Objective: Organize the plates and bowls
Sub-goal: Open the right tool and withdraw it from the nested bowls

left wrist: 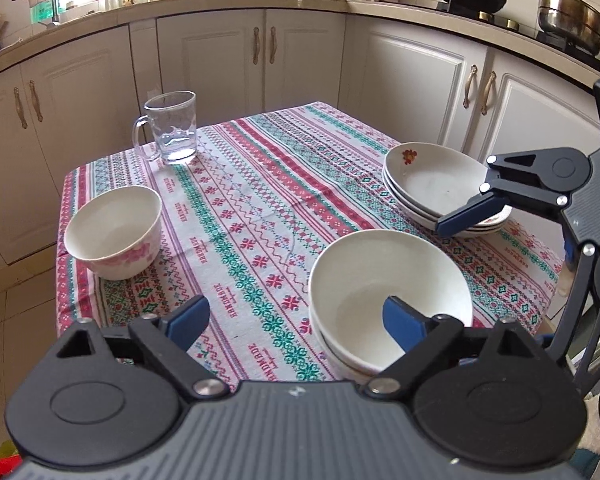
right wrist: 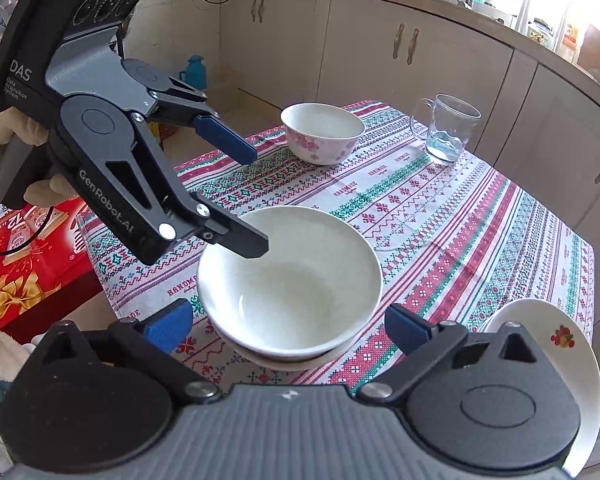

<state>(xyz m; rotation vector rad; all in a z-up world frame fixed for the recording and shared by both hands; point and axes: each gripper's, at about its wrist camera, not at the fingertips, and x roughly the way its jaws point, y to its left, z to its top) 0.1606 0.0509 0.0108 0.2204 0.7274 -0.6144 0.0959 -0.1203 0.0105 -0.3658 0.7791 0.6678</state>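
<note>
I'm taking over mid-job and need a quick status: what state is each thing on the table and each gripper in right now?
Left gripper: open, holding nothing, one finger over the bowl stack.
Right gripper: open, empty.
Bowl stack: nested, upright, empty.
Pink bowl: upright, empty, standing alone.
Plate stack: stacked at the table edge.
Mug: upright, a little water inside.

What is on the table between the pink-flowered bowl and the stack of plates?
Only bare patterned tablecloth lies between the pink-flowered bowl and the stack of plates, as the left wrist view shows. The glass mug stands farther back.
</note>
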